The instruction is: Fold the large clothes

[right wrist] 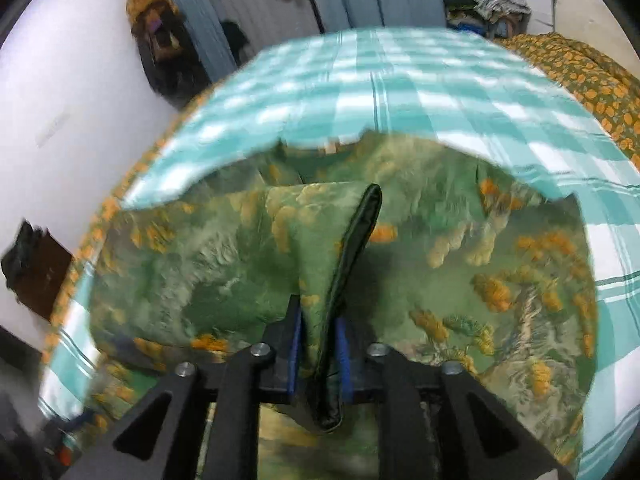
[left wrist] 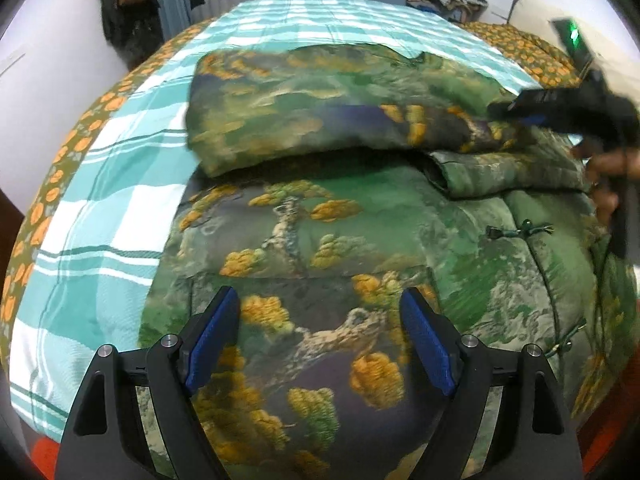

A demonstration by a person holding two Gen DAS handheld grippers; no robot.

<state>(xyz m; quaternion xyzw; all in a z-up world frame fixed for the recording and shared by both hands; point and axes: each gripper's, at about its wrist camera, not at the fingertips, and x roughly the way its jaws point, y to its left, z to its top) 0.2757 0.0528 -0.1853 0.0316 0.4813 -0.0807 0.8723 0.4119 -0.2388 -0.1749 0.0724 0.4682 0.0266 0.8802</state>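
Right tongs (right wrist: pixel 318 344) pinch a dark-edged fold of the jacket (right wrist: pixel 400 264) at lower centre, seemingly to carry it over, while left tongs (left wrist: pixel 320 344) hang spread above it, spread on the checked bed (left wrist: pixel 120 200).

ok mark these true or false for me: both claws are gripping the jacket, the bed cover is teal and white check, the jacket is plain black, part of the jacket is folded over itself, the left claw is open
1. Both claws grip the jacket: false. Only the right claw is clamped on a fold of the jacket; the left claw holds nothing.
2. The bed cover is teal and white check: true.
3. The jacket is plain black: false. It carries a green landscape print with orange trees.
4. Part of the jacket is folded over itself: true, a sleeve-side section lies on top across the far part.
5. The left claw is open: true, its pads stand wide above the fabric.
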